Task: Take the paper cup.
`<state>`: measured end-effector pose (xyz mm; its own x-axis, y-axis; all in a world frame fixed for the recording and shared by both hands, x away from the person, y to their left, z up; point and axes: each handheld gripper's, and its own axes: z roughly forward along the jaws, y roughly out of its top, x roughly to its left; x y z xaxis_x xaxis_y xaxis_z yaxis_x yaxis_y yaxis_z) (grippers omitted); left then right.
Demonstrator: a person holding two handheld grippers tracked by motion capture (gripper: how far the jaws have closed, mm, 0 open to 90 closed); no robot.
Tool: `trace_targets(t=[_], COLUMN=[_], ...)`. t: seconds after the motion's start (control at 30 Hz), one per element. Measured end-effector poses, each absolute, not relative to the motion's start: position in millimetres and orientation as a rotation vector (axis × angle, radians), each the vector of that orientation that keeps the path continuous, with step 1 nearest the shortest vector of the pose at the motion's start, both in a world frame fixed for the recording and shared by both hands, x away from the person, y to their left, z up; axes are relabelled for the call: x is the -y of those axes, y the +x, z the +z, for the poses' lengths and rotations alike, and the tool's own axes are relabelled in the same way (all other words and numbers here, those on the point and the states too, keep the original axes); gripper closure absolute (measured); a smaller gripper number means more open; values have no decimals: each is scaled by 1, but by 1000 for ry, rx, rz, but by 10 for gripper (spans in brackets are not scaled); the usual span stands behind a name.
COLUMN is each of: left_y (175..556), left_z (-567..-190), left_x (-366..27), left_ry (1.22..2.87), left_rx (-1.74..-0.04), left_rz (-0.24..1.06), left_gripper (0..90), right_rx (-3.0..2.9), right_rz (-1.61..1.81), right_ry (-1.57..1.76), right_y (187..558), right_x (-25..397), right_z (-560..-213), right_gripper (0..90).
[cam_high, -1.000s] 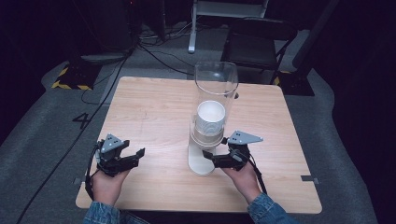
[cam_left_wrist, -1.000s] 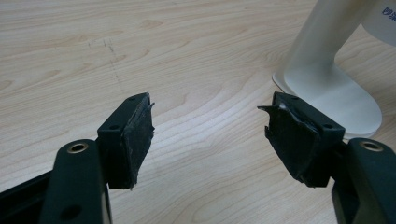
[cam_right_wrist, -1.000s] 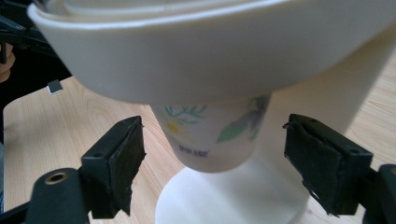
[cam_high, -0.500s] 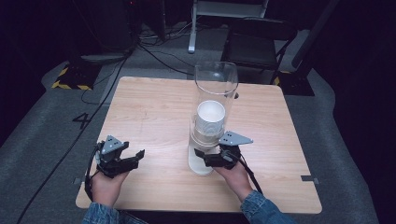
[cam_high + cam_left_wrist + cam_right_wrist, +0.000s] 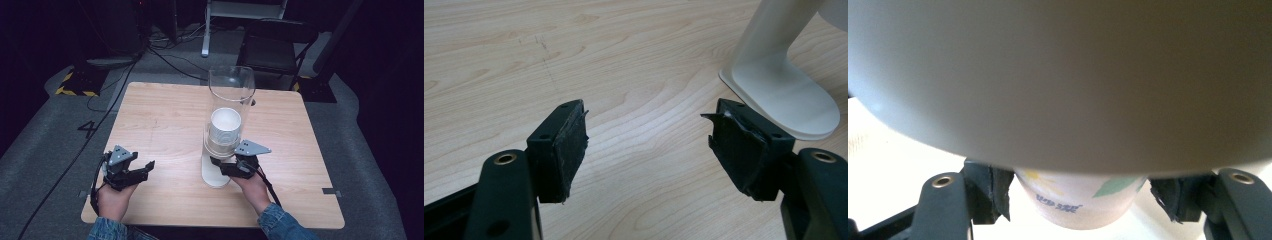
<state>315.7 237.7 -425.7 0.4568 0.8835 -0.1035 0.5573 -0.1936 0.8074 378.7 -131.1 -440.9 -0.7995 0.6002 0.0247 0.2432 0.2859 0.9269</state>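
A paper cup [image 5: 1083, 202] pokes from the bottom of a clear cup dispenser [image 5: 229, 115] standing mid-table, and the right gripper [image 5: 222, 167] has its jaws spread either side of it, not yet touching. This looks like the reach-to-grasp step — next, squeeze the cup and draw it downward. The left gripper [image 5: 649, 145] idles spread over bare table [image 5: 165, 115], beside the dispenser's white base [image 5: 781, 95].
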Motion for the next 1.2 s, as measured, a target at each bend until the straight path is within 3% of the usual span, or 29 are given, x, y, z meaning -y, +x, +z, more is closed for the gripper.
trace_targets(t=[1.2], left_y=[317], left_z=[-427], left_x=[-238], left_ry=[1879], left_rx=[-1216], left_rz=[487], left_gripper=[309], right_rx=[-2214], right_rz=[1527], right_ry=[733], right_y=[383], right_x=[137], right_z=[-448], right_gripper=[341])
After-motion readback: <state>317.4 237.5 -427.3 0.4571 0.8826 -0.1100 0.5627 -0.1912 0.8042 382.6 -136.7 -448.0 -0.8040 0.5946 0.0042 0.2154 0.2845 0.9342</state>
